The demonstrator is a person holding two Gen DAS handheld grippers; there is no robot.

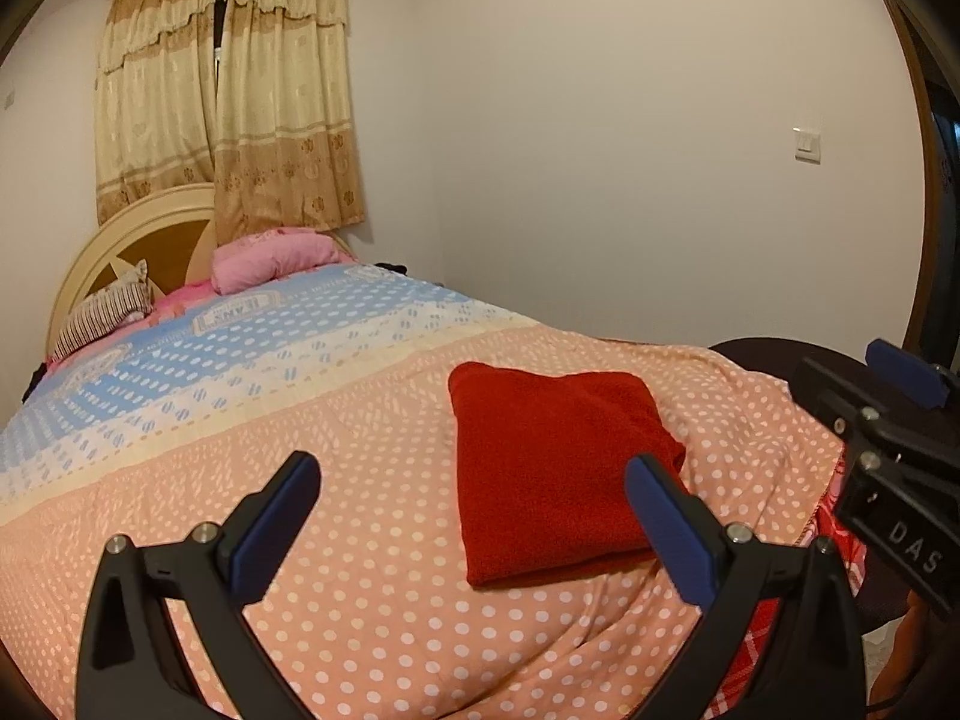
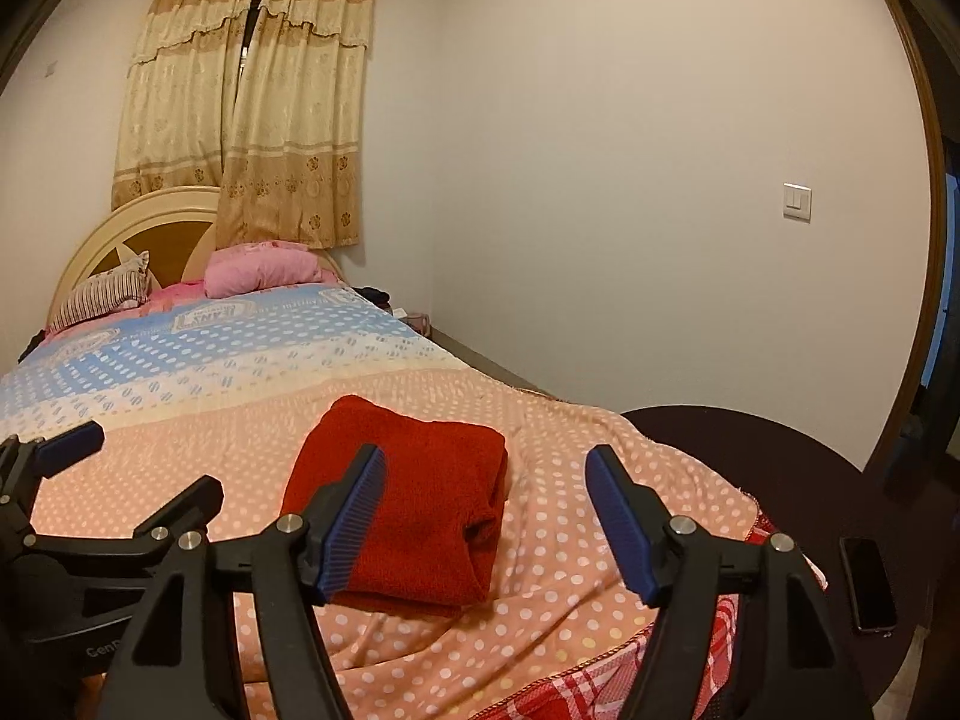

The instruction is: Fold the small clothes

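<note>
Your left gripper [image 1: 474,525] spread wide and empty, your right gripper [image 2: 486,513] likewise parted, folded red knit garment [image 1: 552,468] flat near the polka-dot peach bedspread's [image 1: 372,420] foot edge.

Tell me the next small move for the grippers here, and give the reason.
Probably draw both back and leave it. The red garment already lies as a compact folded rectangle on the dotted bedspread, while the left gripper and right gripper hang open above it, holding nothing.
</note>
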